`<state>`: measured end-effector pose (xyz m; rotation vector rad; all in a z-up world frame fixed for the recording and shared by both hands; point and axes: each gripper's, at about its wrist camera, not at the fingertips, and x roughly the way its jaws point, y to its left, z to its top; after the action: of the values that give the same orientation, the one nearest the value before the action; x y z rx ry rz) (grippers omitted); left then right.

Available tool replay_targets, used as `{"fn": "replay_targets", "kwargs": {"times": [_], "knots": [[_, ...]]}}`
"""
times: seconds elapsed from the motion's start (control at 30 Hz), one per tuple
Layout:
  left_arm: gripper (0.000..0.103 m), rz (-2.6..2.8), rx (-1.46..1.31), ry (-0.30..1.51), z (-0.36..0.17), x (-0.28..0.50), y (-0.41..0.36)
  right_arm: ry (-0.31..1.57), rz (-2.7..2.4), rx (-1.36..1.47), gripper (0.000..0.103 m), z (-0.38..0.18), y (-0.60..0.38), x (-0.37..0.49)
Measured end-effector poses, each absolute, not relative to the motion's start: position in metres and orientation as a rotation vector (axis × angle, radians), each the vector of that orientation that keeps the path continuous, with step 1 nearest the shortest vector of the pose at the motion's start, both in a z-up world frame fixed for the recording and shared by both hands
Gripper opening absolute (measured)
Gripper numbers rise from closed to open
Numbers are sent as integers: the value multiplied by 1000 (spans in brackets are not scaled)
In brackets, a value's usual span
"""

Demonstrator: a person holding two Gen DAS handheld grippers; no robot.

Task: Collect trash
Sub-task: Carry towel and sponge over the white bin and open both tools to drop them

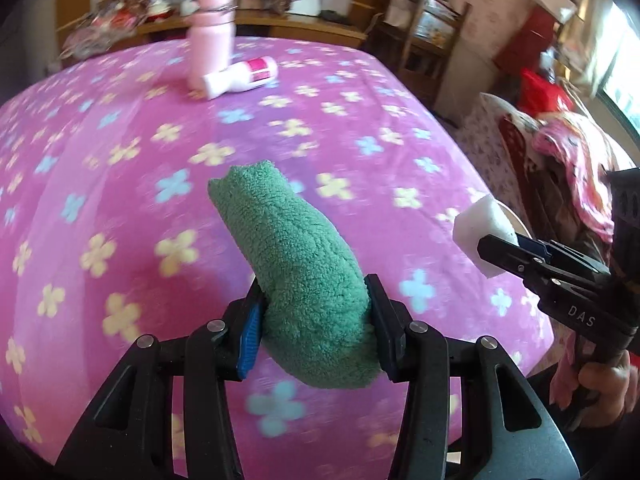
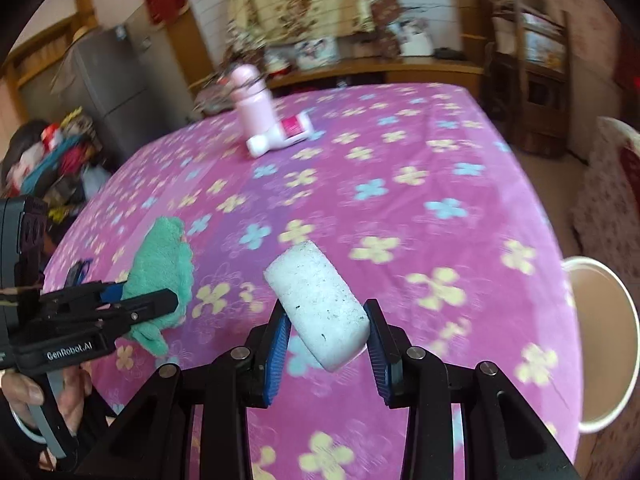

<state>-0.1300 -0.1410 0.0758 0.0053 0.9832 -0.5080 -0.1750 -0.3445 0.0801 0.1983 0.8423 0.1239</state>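
Observation:
A folded green fleece cloth (image 1: 296, 248) sticks up between the blue pads of my left gripper (image 1: 312, 292), which is shut on it above the pink flowered tablecloth (image 1: 120, 140). My right gripper (image 2: 326, 314) is shut on a speckled white foam block (image 2: 320, 300). In the left wrist view the right gripper (image 1: 490, 248) and its foam block (image 1: 480, 220) hang over the table's right edge. The right wrist view has the left gripper (image 2: 168, 304) at the left with the green cloth (image 2: 160, 256).
A pink bottle (image 2: 252, 96) stands at the far side of the table, and a white bottle with a pink label (image 2: 280, 134) lies beside it. A white-rimmed round bin (image 2: 600, 284) sits off the table's right edge. Wooden shelves and clutter ring the room.

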Motion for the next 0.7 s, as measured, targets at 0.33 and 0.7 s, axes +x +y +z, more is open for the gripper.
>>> {"fn": "replay_targets", "kwargs": {"times": [0.33, 0.7], "knots": [[45, -605, 115, 920, 95, -143, -225, 804, -43, 269, 35, 92, -417, -215], [45, -699, 219, 886, 95, -156, -312, 799, -198, 346, 36, 83, -485, -246]]}}
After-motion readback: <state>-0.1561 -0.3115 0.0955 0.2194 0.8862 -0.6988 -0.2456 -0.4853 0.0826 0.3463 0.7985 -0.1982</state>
